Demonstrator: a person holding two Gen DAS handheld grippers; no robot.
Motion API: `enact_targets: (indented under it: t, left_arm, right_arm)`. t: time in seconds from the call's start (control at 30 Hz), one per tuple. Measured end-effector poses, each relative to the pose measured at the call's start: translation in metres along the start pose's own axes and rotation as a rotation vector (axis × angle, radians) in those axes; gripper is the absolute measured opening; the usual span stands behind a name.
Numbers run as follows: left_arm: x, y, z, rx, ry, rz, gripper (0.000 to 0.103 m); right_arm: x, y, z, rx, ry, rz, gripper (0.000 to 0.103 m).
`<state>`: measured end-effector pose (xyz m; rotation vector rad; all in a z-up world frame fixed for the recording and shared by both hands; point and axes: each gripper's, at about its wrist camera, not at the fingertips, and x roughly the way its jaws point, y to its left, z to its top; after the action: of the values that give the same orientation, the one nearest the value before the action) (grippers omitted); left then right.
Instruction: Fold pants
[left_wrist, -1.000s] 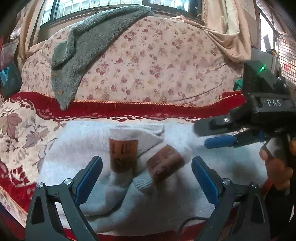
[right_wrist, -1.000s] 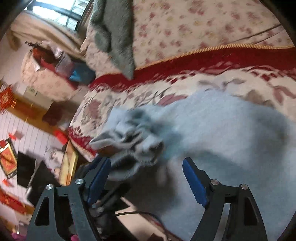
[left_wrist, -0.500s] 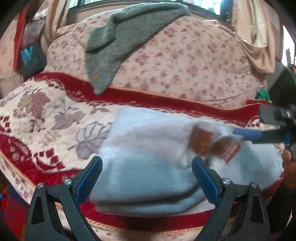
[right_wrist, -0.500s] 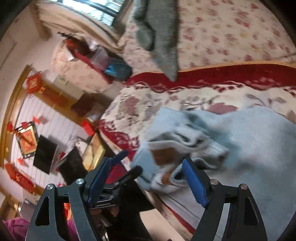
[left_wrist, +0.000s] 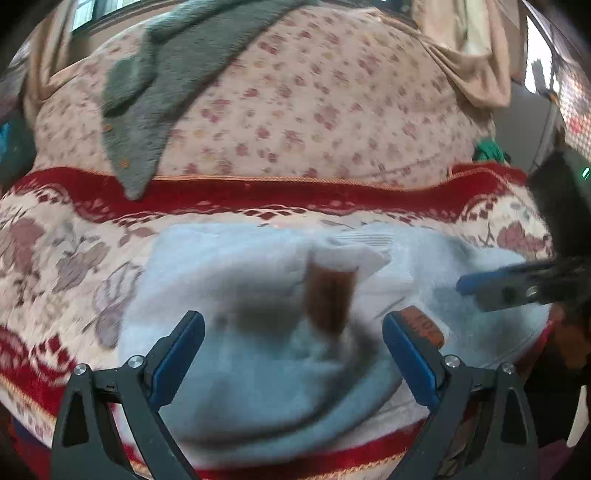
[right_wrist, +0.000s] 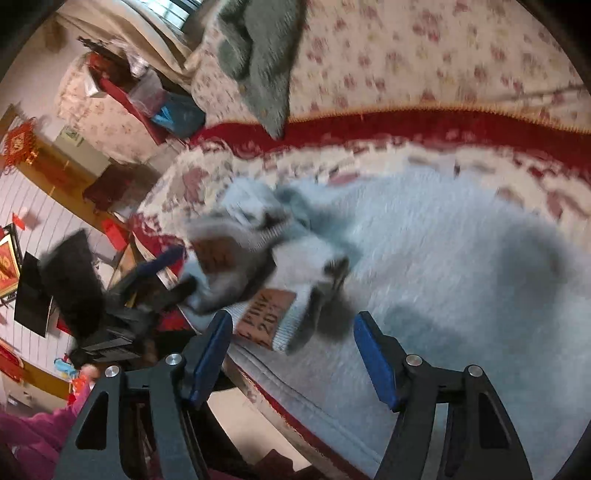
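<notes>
Sofa cover (left_wrist: 55, 258) is lying across the seat, red and cream with big leaf shapes, and behind it the floral back cushion (left_wrist: 295, 110) is propping up a grey fuzzy garment (left_wrist: 155, 85) draped over its top left. Off the sofa's left end, in the right wrist view, the room is looking pretty cluttered, with red decorations (right_wrist: 18, 147) hanging on the wall.

Going left to right: the left gripper (left_wrist: 291, 350) is hovering over the near edge of the pants (left_wrist: 229, 266), fingers spread wide and pinching nothing. The pants, pale blue-grey and fleecy, are sitting folded in the middle of the seat, the ribbed cuffs with their brown patches (left_wrist: 328, 299) bunched on top. The right gripper (right_wrist: 291, 350) is coming in from the right edge, its jaws having just been closing a bit but still apart, with a patched cuff (right_wrist: 269, 317) lying loose between them, not gripped.

Compared with a second ago, the cuffs are looking more crumpled and blurry, and half a second back the left view was swung further left, showing more bare cover.
</notes>
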<state>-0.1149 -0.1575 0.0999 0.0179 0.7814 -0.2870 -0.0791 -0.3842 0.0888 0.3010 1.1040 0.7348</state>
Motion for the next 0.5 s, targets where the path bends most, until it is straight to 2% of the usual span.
enact_targets:
  t: [0.1, 0.17, 0.2, 0.3, 0.43, 0.5]
  left_arm:
    - [0.023, -0.003, 0.006, -0.031, 0.037, -0.059, 0.095]
    - [0.035, 0.001, 0.007, -0.089, 0.052, -0.121, 0.046]
    - [0.040, 0.003, 0.007, -0.101, 0.066, -0.094, 0.021]
    - [0.039, 0.013, 0.005, -0.139, 0.054, -0.132, 0.019]
    - [0.011, 0.018, 0.009, -0.120, -0.005, -0.141, 0.013]
    - [-0.004, 0.021, 0.014, -0.120, -0.036, -0.144, 0.013]
  right_arm:
    - [0.001, 0.000, 0.001, -0.005, 0.007, -0.020, 0.073]
    - [0.009, -0.003, -0.001, 0.009, 0.026, -0.022, 0.073]
    - [0.013, -0.006, -0.003, 0.013, 0.034, -0.026, 0.073]
    - [0.020, -0.007, 0.000, -0.006, 0.022, -0.040, 0.074]
    - [0.031, -0.004, 0.019, -0.090, 0.005, -0.073, 0.073]
    - [0.046, 0.002, 0.029, -0.147, 0.022, -0.059, 0.073]
